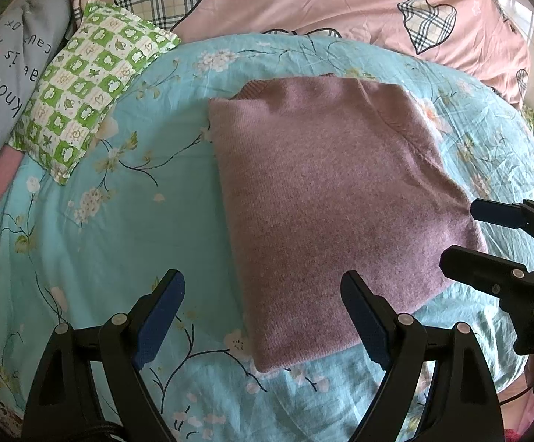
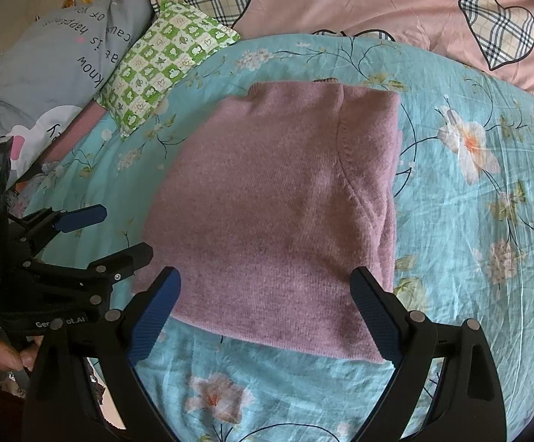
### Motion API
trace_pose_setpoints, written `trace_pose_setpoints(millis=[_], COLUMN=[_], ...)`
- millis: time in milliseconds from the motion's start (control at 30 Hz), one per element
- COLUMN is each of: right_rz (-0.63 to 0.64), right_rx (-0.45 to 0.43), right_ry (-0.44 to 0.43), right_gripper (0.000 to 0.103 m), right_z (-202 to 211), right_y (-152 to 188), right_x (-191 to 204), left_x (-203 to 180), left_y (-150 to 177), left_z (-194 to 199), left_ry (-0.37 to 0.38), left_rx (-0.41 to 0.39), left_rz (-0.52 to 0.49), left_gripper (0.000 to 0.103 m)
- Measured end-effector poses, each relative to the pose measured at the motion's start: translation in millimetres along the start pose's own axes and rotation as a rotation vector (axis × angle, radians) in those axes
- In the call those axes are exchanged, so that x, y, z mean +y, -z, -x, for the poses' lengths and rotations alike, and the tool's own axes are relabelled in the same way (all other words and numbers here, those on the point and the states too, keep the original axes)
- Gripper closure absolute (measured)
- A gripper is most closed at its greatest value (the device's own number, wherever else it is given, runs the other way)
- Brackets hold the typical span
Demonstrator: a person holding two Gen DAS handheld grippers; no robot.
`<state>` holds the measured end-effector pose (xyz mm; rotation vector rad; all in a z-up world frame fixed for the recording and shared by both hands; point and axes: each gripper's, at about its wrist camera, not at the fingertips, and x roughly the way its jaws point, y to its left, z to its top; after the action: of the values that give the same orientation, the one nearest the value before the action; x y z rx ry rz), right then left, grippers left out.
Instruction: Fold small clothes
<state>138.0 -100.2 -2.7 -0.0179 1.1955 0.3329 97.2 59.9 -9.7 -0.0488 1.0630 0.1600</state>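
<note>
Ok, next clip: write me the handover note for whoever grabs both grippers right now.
Left gripper: open, empty, hovering at the near-left edge of the sweater.
Right gripper: open, empty, over the near edge.
Pink sweater: lies folded into a compact rectangle on the turquoise floral sheet, neckline at the far end, touched by neither gripper.
Green checked pillow lies far left, clear of it.
Done: sleeves and sides tucked in.
Left: perhaps one more fold; your call.

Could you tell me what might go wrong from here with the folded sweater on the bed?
1. The pink sweater lies folded on a soft, wrinkled floral sheet; pressing nearby could shift its layers.
2. Both the left gripper and the right gripper are open close to its near edge, so a careless move might snag the knit and undo the fold.
</note>
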Motion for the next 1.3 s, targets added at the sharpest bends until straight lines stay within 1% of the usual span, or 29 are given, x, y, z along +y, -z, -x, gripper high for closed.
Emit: trace_pose_setpoints(millis=[600, 1167, 1300], right_rz=[0.0, -0.023, -0.038], right_rx=[-0.005, -0.019, -0.025], right_ry=[-0.011, -0.016, -0.013], right_gripper=[0.01, 0.01, 0.01], right_z=[2, 6, 7], right_y=[-7, -5, -6], right_x=[2, -8, -10], left_x=[3, 2, 3], left_y=[-3, 0, 2], left_z=[1, 5, 7], left_ry=[-0.02, -0.028, -0.041], left_rx=[0.002, -0.004, -0.011], left_rz=[0.026, 0.037, 0.033], left_gripper=[0.016, 0.016, 0.016])
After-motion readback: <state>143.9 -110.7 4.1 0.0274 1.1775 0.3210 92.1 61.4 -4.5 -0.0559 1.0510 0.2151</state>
